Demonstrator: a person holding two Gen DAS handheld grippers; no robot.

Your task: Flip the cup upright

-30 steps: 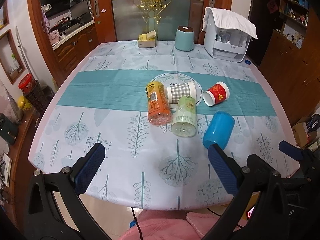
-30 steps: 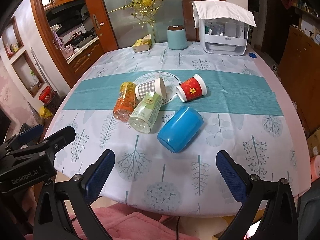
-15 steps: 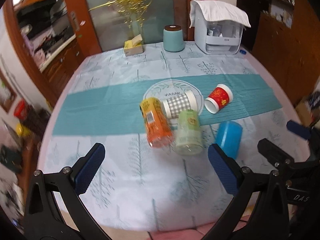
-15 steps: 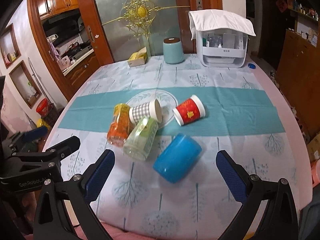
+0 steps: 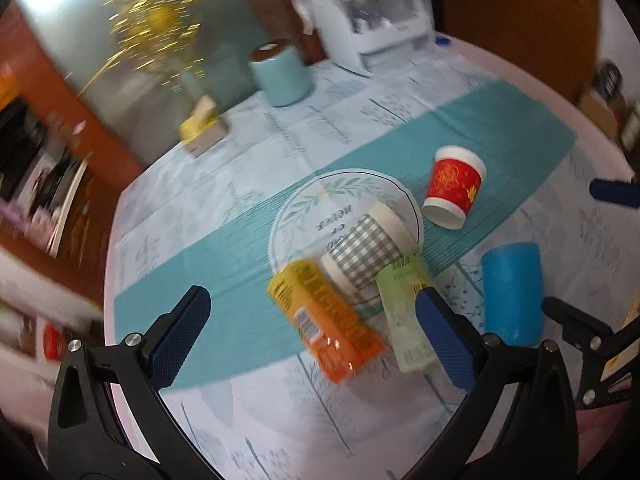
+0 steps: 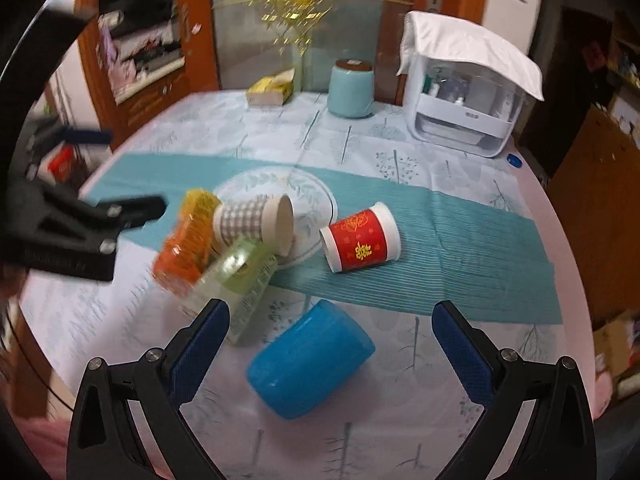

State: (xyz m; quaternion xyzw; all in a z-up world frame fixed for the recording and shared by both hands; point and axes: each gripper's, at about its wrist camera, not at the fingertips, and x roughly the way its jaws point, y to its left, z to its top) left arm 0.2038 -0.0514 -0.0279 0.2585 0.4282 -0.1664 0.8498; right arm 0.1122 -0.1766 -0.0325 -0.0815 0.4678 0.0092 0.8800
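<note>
Both claws [image 5: 316, 330] [image 6: 330, 346] spread wide, empty, above toppled cups [image 6: 310, 364]

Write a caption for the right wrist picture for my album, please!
Open right hand-held gripper hovers over a tipped blue cup, with four more cups lying on the tablecloth.

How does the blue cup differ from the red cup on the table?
The blue cup is plain, one colour, and looks bigger; the red cup has white rims and gold print. The blue cup lies on the pale tree-patterned cloth, nearest the right hand-held gripper; the red cup lies farther off on the teal stripe. Both lie on their sides.
</note>
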